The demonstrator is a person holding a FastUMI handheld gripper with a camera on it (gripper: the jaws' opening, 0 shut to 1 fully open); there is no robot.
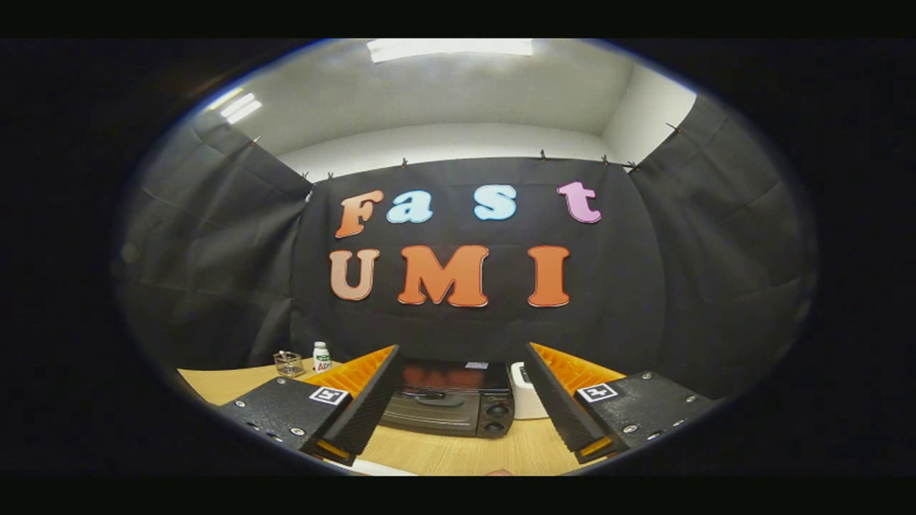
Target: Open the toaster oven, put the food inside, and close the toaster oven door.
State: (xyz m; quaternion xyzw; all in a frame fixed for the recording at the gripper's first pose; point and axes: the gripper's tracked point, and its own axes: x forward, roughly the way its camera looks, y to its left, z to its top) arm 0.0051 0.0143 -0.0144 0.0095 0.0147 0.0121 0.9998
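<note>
In the gripper view the gripper (458,411) hangs with fingers spread apart and empty, the toaster oven (449,408) beyond and between them on the wooden table (458,450), door shut. The opening step looks not yet begun (food unidentifiable here); the next move calls for reaching the door handle (438,401).

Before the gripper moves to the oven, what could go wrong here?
1. The gripper is open and apart from the oven, whose door looks closed; a poorly aimed approach may push the oven back instead of catching its handle.
2. A white appliance stands right beside the oven, so a wide finger could knock it.
3. A small bottle and a glass holder stand to the left; a sideways swing might tip them.
</note>
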